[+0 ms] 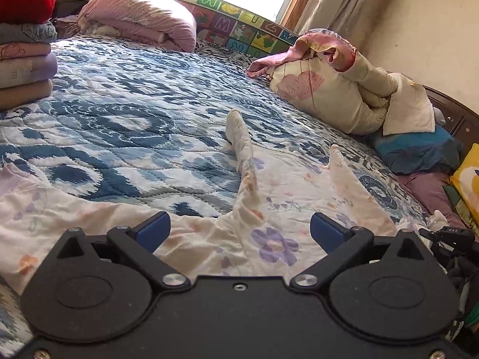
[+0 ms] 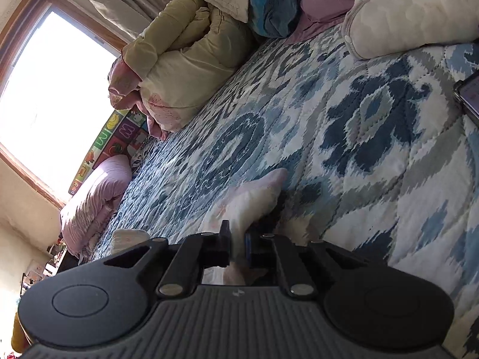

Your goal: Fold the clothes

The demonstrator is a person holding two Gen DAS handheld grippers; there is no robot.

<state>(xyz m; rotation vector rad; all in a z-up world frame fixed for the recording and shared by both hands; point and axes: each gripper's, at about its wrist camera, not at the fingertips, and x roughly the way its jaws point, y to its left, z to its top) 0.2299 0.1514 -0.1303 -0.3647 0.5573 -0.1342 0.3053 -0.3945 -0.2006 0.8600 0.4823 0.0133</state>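
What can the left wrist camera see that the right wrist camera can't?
Only the left wrist view shows the stack of folded clothes, the flowery garment spread out on the bed, and the left gripper with its jaws wide apart above it.

Only the right wrist view shows the right gripper with its jaws shut on a pale piece of cloth, a phone at the edge, and a white cushion.

Both show the blue patterned quilt, the alphabet mat, the purple bedding and the bright window.

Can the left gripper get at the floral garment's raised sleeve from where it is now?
Probably yes: the left gripper is open over the floral garment, and the raised sleeve stands straight ahead, unobstructed.
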